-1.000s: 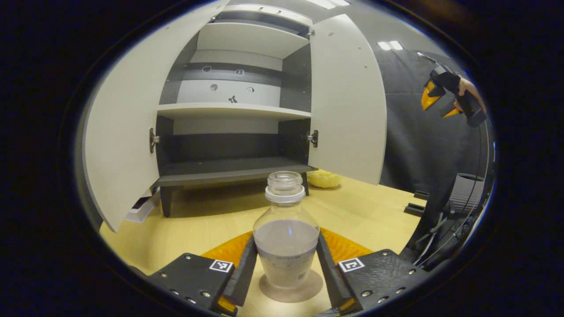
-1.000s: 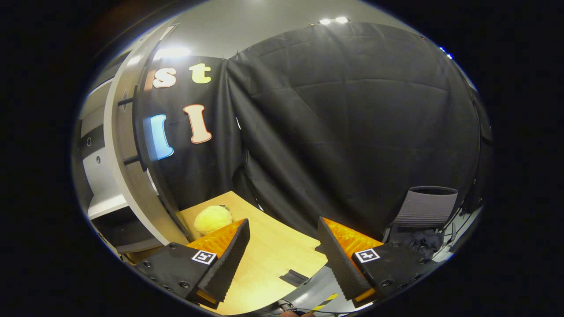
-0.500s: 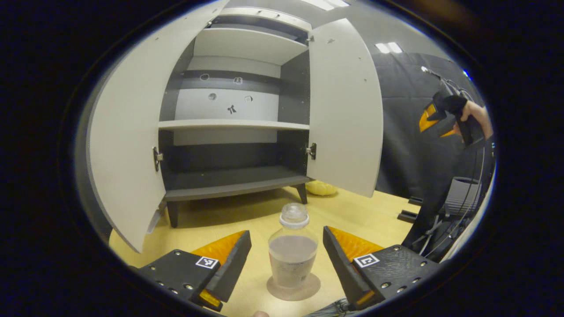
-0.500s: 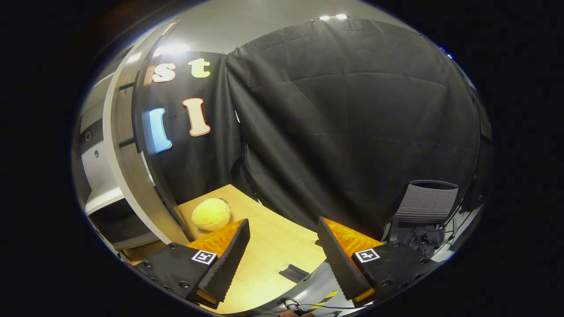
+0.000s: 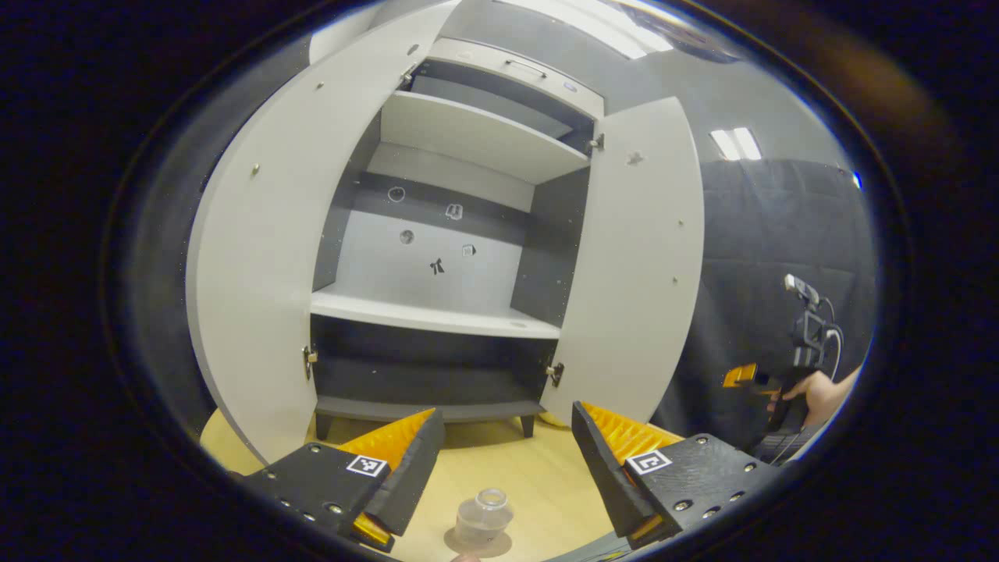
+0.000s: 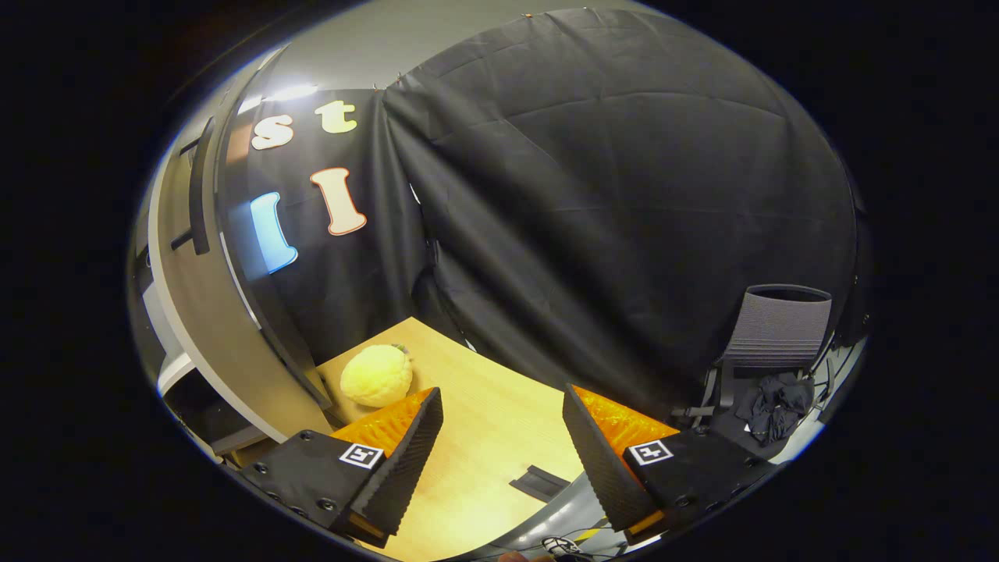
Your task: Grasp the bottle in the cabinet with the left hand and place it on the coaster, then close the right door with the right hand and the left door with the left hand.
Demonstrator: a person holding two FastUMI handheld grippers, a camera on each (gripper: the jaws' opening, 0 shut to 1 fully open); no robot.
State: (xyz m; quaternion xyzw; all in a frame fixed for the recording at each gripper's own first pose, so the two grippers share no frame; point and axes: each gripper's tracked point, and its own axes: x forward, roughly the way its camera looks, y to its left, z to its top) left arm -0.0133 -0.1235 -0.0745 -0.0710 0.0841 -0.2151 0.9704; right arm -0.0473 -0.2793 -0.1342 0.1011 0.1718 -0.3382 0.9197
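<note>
Clear plastic bottle [image 5: 484,518] stands upright on the round coaster [image 5: 478,542] on the pale wood surface [image 5: 538,488], near edge, in front of the cabinet [image 5: 445,312]. Left gripper [image 5: 507,460] is above and clear of it, fingers spread, holding nothing. Placement looks done — right door [image 5: 632,265] is next. Right gripper [image 6: 501,445], fingers spread and empty, sits right of the door [image 6: 203,312], near a yellow plush [image 6: 376,375]. Best to push the door's outer face near its free edge, swinging it slowly and steadily until it sits flush — left door [image 5: 265,273] after.
</note>
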